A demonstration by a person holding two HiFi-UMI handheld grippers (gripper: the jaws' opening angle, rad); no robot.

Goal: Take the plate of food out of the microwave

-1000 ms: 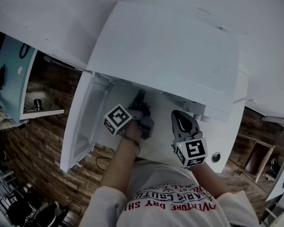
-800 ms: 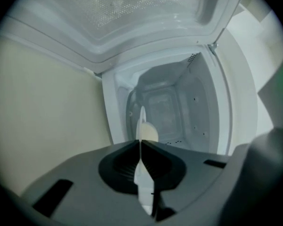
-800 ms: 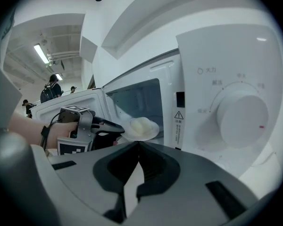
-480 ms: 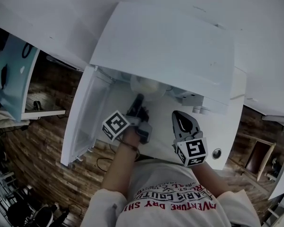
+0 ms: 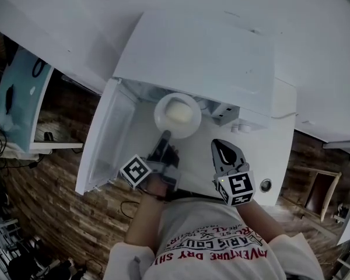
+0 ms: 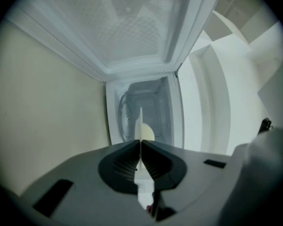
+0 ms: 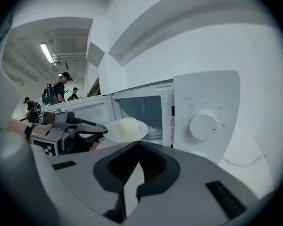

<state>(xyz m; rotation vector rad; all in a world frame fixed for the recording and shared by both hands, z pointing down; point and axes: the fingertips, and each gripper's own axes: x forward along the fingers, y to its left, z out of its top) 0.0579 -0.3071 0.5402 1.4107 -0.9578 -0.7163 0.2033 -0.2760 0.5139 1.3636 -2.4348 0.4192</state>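
A white plate (image 5: 177, 114) with a pale lump of food (image 5: 179, 111) hangs just outside the open white microwave (image 5: 204, 57). My left gripper (image 5: 165, 136) is shut on the plate's near rim. In the left gripper view the plate (image 6: 140, 124) shows edge-on between the closed jaws, with the food (image 6: 148, 133) beside it and the cavity behind. The right gripper view shows the plate (image 7: 126, 131) in front of the cavity. My right gripper (image 5: 224, 151) hovers before the control panel, shut and empty.
The microwave door (image 5: 102, 147) stands open at the left. A round knob (image 7: 203, 125) sits on the control panel at the right. White wall and cabinet surround the oven. People (image 7: 61, 87) stand far off at the left in the right gripper view.
My left gripper has drawn back toward me with the plate, which has come out from under the microwave's top into full view. The right gripper has hardly moved.
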